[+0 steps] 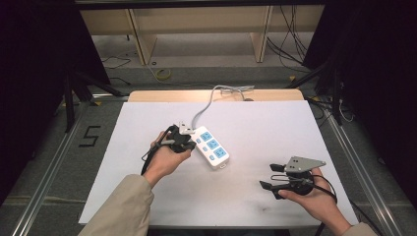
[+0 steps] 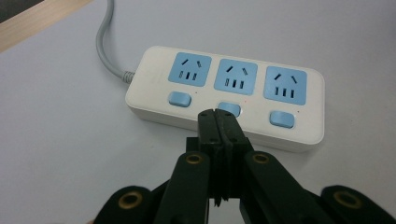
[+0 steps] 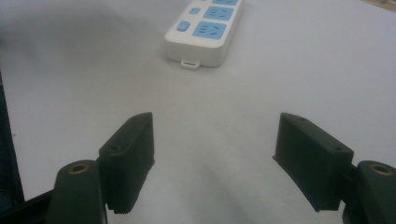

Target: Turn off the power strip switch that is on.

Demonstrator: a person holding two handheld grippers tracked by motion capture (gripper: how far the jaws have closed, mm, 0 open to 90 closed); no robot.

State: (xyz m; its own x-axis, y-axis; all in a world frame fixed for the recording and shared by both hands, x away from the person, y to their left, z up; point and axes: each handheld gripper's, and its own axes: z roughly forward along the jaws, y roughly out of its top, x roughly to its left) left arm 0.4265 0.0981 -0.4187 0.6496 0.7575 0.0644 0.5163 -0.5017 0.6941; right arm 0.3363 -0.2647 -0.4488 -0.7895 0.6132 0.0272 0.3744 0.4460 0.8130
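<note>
A white power strip (image 1: 212, 148) with three blue sockets and blue switches lies near the middle of the white table; its grey cable runs toward the far edge. In the left gripper view the strip (image 2: 233, 79) fills the middle, and my left gripper (image 2: 218, 117) is shut, its tips meeting right at the middle blue switch (image 2: 229, 108). The high view shows the left gripper (image 1: 193, 141) pressed against the strip's left side. My right gripper (image 1: 269, 176) hovers open near the front right of the table, well apart from the strip (image 3: 204, 31), nothing between its jaws (image 3: 215, 140).
A white sheet (image 1: 147, 187) covers the table top, with a wooden edge at the far side. The cable (image 1: 204, 109) trails off over that edge. Metal frame rails and dark stands flank the table on both sides.
</note>
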